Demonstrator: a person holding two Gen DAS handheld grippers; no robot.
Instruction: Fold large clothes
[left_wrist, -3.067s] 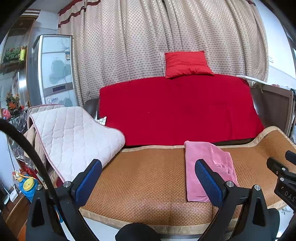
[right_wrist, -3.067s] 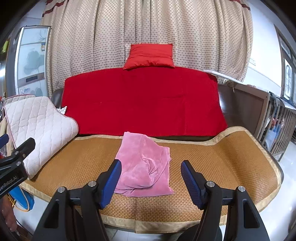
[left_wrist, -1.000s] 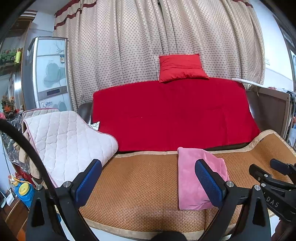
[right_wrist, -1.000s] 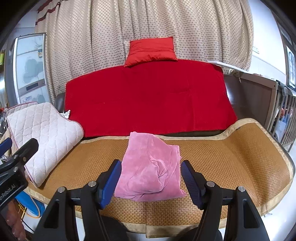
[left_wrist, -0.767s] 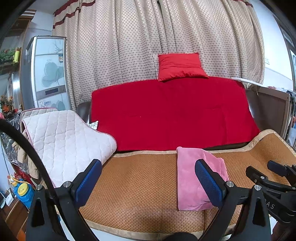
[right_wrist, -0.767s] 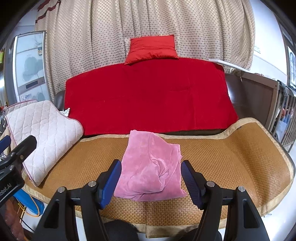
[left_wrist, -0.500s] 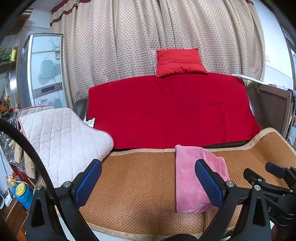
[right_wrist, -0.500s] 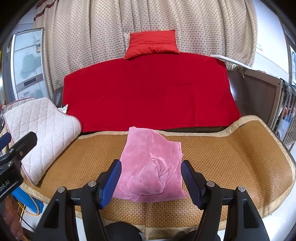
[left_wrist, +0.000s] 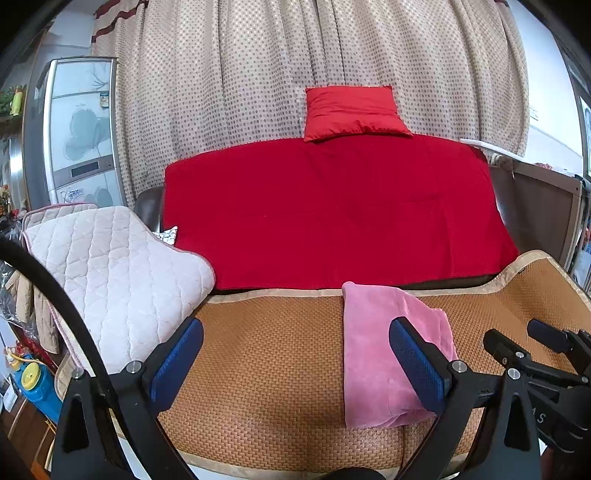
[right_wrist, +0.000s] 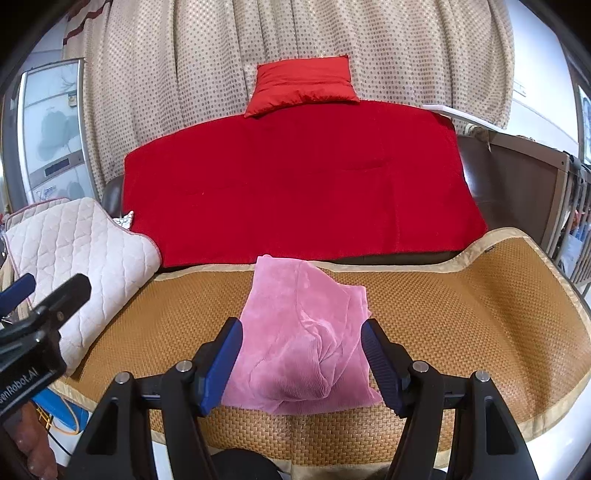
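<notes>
A pink garment (right_wrist: 306, 332) lies crumpled and partly folded on the woven bamboo mat (right_wrist: 461, 314) of a sofa seat. My right gripper (right_wrist: 301, 354) hovers open in front of its near edge, the blue pads wide apart with the cloth seen between them but untouched. In the left wrist view the pink garment (left_wrist: 373, 350) lies right of centre, and my left gripper (left_wrist: 295, 358) stands open over bare mat (left_wrist: 266, 350), its right pad in front of the cloth. Each gripper shows at the edge of the other's view.
A red blanket (left_wrist: 332, 210) covers the sofa back, with a red cushion (left_wrist: 351, 110) on top. A quilted white pad (left_wrist: 110, 269) drapes the left armrest. A dotted curtain (left_wrist: 295, 66) hangs behind; a cabinet (left_wrist: 81, 129) stands at the left, a wooden crib (right_wrist: 554, 184) at the right.
Both grippers have come closer to the sofa and slightly lower; the pink garment and mat look larger. Both stay open and empty.
</notes>
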